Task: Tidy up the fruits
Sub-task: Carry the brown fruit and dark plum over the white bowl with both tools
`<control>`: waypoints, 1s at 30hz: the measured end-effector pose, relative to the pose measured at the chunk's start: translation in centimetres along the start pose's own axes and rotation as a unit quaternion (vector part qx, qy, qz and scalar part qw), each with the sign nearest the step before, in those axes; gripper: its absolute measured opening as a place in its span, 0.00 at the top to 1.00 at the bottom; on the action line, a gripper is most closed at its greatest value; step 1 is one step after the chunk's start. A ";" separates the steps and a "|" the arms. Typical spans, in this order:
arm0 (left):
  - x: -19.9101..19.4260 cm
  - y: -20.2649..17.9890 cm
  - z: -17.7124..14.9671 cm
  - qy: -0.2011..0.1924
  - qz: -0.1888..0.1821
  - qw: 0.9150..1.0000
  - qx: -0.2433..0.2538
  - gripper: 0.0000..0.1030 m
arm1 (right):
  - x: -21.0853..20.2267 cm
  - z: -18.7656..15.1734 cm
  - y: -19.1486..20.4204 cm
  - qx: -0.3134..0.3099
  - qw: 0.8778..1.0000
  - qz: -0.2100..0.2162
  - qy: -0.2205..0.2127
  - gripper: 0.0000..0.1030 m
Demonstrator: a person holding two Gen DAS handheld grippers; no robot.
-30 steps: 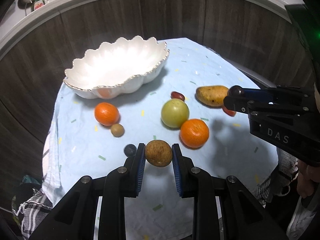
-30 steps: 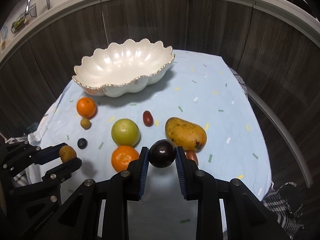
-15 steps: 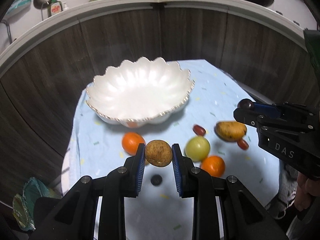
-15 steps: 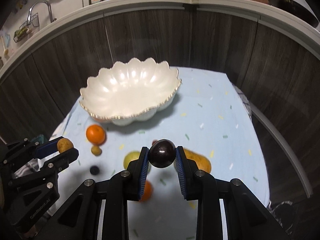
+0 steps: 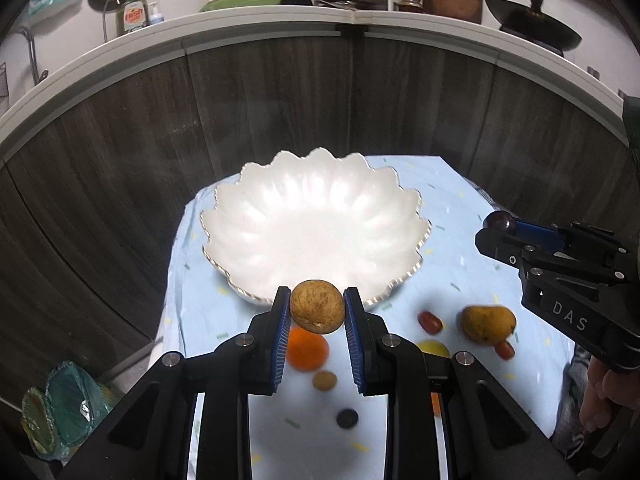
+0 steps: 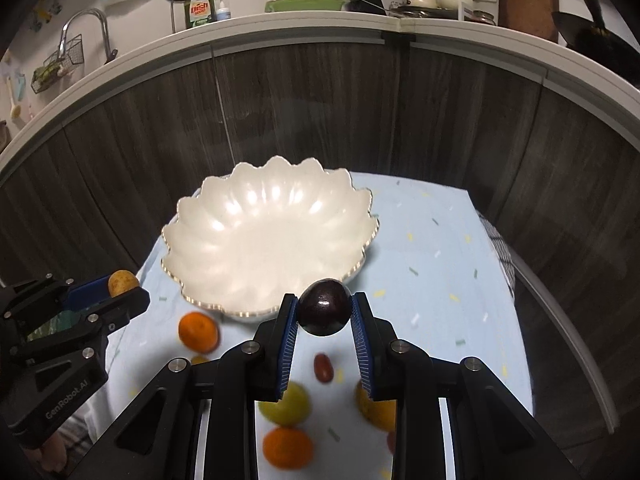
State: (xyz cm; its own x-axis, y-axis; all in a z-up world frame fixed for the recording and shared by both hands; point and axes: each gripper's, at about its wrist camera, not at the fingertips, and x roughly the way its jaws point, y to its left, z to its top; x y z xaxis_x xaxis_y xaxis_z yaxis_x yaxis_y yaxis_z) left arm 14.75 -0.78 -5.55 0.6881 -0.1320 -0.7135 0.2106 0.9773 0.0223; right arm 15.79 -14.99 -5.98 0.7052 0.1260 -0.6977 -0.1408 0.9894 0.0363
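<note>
Brown fruit [image 5: 317,306] between left tool [image 5: 316,312] pads

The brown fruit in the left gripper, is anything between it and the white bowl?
Nothing visible. The brown fruit is held just short of the white bowl, whose inside looks empty.
</note>
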 end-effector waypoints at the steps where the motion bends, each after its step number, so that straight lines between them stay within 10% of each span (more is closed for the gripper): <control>1: 0.1 0.2 0.3 -0.002 0.001 1.000 -0.001 0.74 | 0.2 0.4 0.0 0.000 1.000 0.000 -0.002 0.73; 30: 8.3 4.6 5.6 0.030 0.012 0.999 -0.043 0.74 | 9.8 5.7 -1.3 0.022 0.998 0.010 0.063 0.73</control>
State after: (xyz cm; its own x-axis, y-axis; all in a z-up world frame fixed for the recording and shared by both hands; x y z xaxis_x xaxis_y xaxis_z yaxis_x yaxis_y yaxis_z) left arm 25.32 1.67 -7.47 0.6488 -0.0998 -0.7544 0.1319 0.9911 -0.0176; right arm 26.85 -14.61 -8.72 0.6089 0.1379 -0.7811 -0.1218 0.9894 0.0796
